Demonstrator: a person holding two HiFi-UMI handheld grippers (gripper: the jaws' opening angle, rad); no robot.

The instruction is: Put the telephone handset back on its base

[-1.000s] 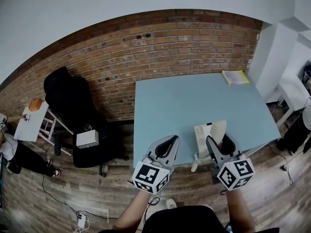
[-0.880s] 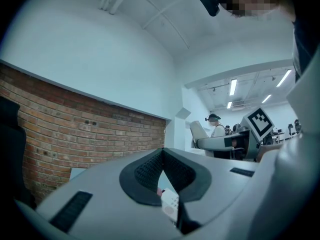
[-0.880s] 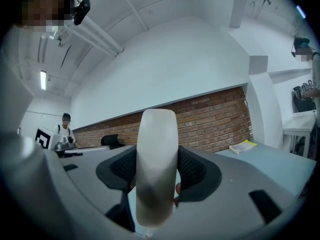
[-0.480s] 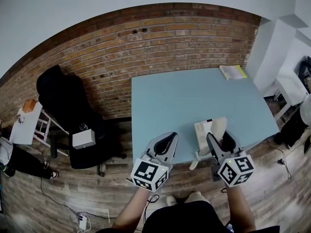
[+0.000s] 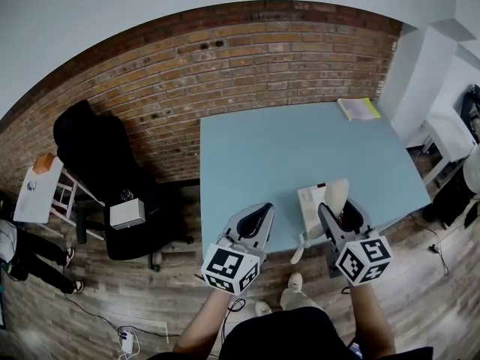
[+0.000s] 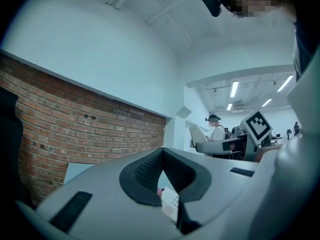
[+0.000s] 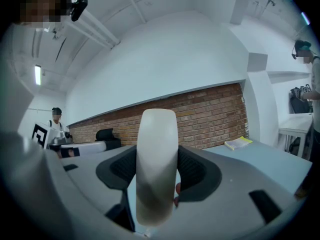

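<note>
A cream telephone handset stands upright, clamped between the jaws of my right gripper, held just above the near edge of the blue table. The cream telephone base lies on the table directly beside it, partly hidden by the gripper; a slice of its keypad shows through the left gripper's jaws. My left gripper hangs at the table's near edge, left of the base, jaws shut with nothing in them.
A yellow-edged book lies at the table's far right corner. A black office chair with a small white box stands left of the table, a brick wall behind. A white shelf unit stands to the right.
The head camera has drifted slightly; both grippers and the handset keep nearly the same places. The person's feet now show below the table edge.
</note>
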